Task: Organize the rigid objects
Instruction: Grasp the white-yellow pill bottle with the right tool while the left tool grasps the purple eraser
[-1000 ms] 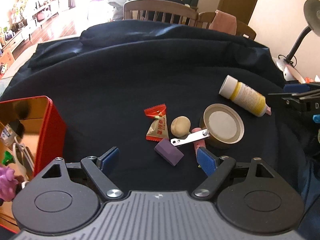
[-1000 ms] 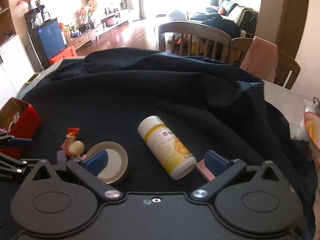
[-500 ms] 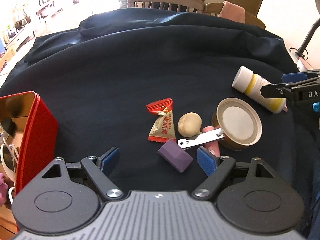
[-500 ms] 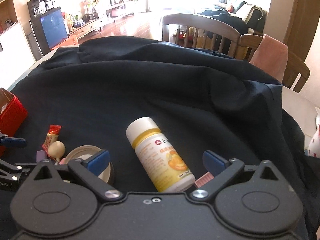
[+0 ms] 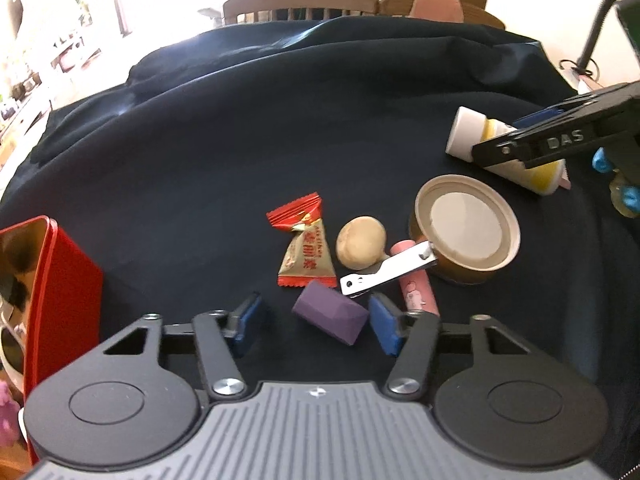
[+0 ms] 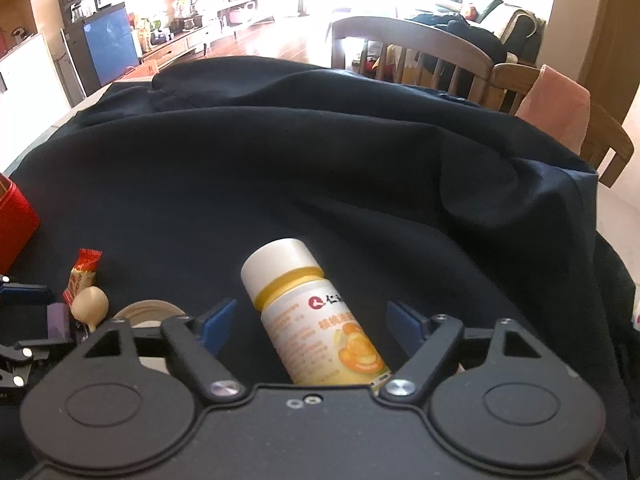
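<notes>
Left wrist view: left tongs [image 5: 316, 320] spread wide and empty, low over the dark cloth [image 5: 240, 140] on the tabletop, the purple block [image 5: 331, 317] lying between the blue pads, nearer the right pad, gap showing on both sides. Probably lined up for closing on that block. Beyond the block: wrapped candy [image 5: 303, 250], beige ball [image 5: 361, 248], nail clipper [image 5: 386, 274] resting across a pink tube [image 5: 416, 286], round tin [image 5: 466, 228]. Left of the block, red box [image 5: 60, 280] standing open, likely the destination, some items already inside. Right of the tin, right tongs [image 5: 532, 136] straddling the vitamin bottle [image 5: 466, 134].

Right wrist view: right tongs [image 6: 310, 322] open wide, grasping nothing yet; vitamin bottle [image 6: 312, 316] lying on its side between the pads, clear of both, cap pointing away. Seemingly placed for a squeeze across the body. White cap, yellow collar, white label with orange fruit print; rigid and round, liable to roll. Left of the bottle, the small clutter and a corner of the red box [image 6: 14, 224].
</notes>
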`<state>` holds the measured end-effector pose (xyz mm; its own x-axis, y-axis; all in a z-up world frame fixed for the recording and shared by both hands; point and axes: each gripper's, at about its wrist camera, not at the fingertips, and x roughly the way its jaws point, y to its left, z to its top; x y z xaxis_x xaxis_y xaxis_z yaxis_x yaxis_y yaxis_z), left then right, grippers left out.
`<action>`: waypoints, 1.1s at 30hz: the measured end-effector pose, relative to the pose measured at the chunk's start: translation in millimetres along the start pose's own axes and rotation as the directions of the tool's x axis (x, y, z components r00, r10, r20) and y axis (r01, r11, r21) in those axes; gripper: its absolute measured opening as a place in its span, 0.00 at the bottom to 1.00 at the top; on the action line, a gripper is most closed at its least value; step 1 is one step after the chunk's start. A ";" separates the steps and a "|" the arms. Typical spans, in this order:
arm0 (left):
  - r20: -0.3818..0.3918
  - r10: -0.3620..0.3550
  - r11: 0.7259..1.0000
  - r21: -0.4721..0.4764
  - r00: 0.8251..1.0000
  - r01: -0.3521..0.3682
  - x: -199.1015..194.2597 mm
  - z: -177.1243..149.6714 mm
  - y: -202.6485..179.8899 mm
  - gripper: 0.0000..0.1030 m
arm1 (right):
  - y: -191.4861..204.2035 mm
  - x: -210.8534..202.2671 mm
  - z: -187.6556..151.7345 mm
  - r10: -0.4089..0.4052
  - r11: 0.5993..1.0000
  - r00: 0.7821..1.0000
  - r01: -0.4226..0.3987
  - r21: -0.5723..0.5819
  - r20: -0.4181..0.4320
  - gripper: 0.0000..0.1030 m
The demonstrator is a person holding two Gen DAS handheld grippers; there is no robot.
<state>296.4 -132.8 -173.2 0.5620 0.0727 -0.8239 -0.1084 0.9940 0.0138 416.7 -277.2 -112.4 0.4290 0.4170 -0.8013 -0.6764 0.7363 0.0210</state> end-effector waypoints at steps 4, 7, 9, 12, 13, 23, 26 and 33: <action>0.004 -0.005 1.000 0.006 1.000 0.005 -1.6 0.3 -2.1 0.39 | 1.7 0.4 -1.5 0.001 1.000 1.000 -0.001 -0.006 -0.004 0.58; 0.006 -0.010 1.000 0.004 1.000 0.010 -2.0 -0.2 -2.0 0.39 | 2.5 -0.8 -2.2 -0.005 1.000 1.000 0.005 -0.012 -0.004 0.51; 0.006 -0.014 1.000 -0.003 1.000 0.014 -1.8 -0.1 -0.9 0.39 | 3.3 -2.1 -3.5 -0.014 1.000 1.000 0.014 -0.008 -0.001 0.49; 0.005 -0.017 1.000 -0.015 1.000 0.018 -1.4 0.1 1.5 0.39 | 5.0 -5.6 -6.1 -0.030 1.000 1.000 0.030 0.006 0.005 0.45; 0.004 -0.018 1.000 -0.019 1.000 0.018 -1.6 0.1 2.3 0.39 | 5.6 -7.2 -6.9 -0.032 0.999 0.999 0.032 0.014 0.005 0.45; 0.016 -0.022 0.998 -0.053 1.000 0.022 -13.0 -1.7 14.3 0.39 | 10.0 -38.4 -11.8 -0.044 0.995 0.998 0.040 0.090 0.043 0.44; 0.025 -0.027 0.997 -0.067 0.999 0.029 -19.4 -1.7 18.6 0.39 | 16.1 -49.9 -13.0 -0.032 0.993 0.998 0.027 0.112 0.051 0.44; 0.035 -0.030 0.996 -0.088 0.999 0.033 -37.0 -1.5 26.3 0.39 | 37.8 -79.5 -16.6 -0.012 0.992 0.996 0.000 0.125 0.092 0.43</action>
<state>271.6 -109.5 -143.2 0.5937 0.0457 -0.8034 -0.1618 0.9848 -0.0636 347.1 -291.4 -57.8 0.4898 0.4555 -0.7434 -0.5965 0.7970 0.0953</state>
